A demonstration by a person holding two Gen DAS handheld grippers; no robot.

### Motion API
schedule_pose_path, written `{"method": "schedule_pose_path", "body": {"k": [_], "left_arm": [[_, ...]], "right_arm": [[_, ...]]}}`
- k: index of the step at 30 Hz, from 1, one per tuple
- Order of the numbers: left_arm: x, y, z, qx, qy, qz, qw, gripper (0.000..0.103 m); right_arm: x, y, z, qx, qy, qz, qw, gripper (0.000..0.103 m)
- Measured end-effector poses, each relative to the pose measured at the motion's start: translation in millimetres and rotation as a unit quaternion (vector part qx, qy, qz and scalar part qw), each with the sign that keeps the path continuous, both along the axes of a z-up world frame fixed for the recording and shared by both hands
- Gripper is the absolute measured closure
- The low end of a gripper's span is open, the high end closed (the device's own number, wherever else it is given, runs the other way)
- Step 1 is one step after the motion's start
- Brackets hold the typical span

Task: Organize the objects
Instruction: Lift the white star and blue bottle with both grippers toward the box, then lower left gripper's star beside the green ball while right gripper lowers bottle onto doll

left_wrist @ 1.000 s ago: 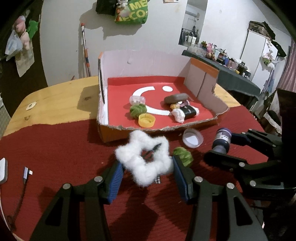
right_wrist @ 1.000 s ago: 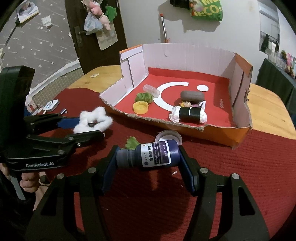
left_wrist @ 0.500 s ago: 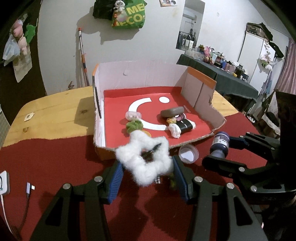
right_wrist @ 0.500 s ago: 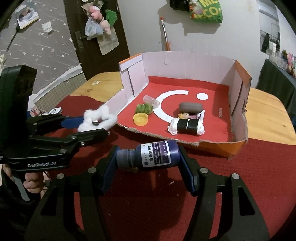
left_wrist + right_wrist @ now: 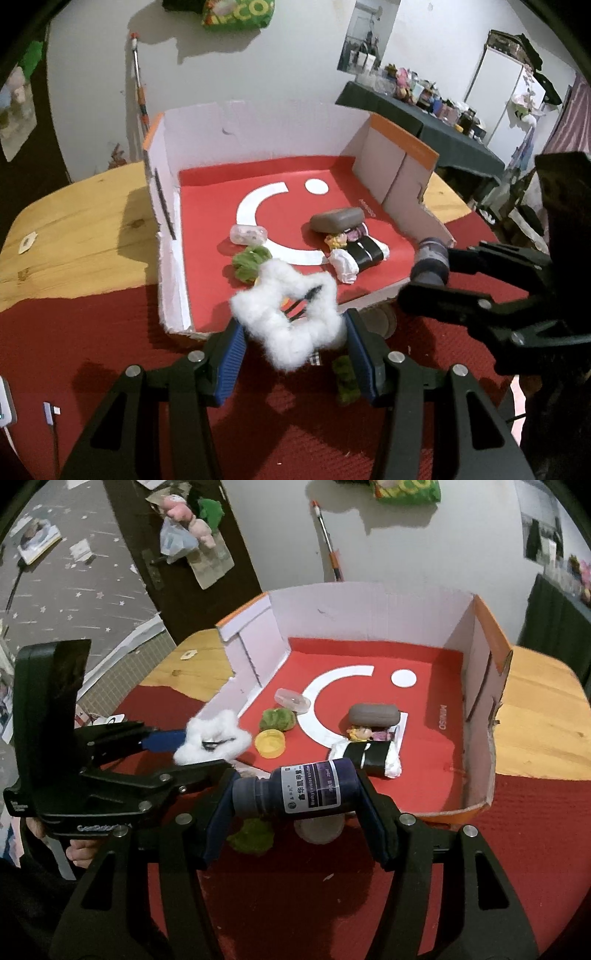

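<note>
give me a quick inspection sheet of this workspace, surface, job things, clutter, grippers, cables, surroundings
surface: wooden table partly covered by a red textured cloth.
job's things: open cardboard box with red floor holds a yellow cap, green fuzzy ball, clear capsule, grey oval case and black roll in white wrap.
clutter: second green fuzzy ball and round white lid lie on the cloth before the box.
grippers: left gripper jaws shut on the white fluffy star-shaped ring; right gripper jaws shut on the dark purple labelled bottle, held sideways.
cables: white cable plug on the cloth at left.
surroundings: dark door, white wall, crowded side table.
</note>
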State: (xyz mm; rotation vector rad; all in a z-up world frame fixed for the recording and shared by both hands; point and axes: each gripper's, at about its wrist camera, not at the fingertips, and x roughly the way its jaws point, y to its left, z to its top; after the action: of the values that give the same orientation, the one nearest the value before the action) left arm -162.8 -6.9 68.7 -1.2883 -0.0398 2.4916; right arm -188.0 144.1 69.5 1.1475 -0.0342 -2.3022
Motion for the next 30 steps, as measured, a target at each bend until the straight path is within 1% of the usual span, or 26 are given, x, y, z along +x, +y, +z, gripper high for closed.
{"method": "schedule_pose_path", "body": {"k": [5, 10, 13, 18, 23, 26, 30], "left_arm": [[-12.6, 1.0, -3.8, 0.015, -0.029, -0.018, 0.9993, 0.049], [-25.1, 1.3, -9.7, 0.011, -0.061, -0.028, 0.9977, 0.049], [-32.6, 0.1, -15.4, 0.009, -0.079, -0.032, 0.9964, 0.049], [-39.1, 5.1, -15.7, 0.011, -0.093, -0.046, 0.9945, 0.049], [-49.2, 5.4, -20.0, 0.030, -0.132, -0.054, 0.9894, 0.049], [-52.4, 3.5, -18.7, 0.012, -0.132, -0.048, 0.9900, 0.049], [-60.1, -0.4, -22.7, 0.006, -0.138, -0.042, 0.9895, 0.049]], "right_arm": [[-14.5, 6.2, -7.4, -0.011, -0.031, -0.005, 0.999, 0.043], [-29.9, 7.0, -14.9, 0.004, -0.056, -0.008, 0.998, 0.043], [-40.6, 8.1, -22.4, 0.000, -0.083, -0.009, 0.997, 0.043], [-47.3, 6.4, -25.0, 0.028, -0.094, -0.004, 0.995, 0.043], [-53.8, 2.8, -26.9, 0.050, -0.113, 0.003, 0.992, 0.043], [-59.2, 0.0, -26.5, 0.054, -0.129, 0.016, 0.990, 0.043], [-60.4, -8.7, -28.2, 0.079, -0.130, 0.029, 0.988, 0.043]]}}
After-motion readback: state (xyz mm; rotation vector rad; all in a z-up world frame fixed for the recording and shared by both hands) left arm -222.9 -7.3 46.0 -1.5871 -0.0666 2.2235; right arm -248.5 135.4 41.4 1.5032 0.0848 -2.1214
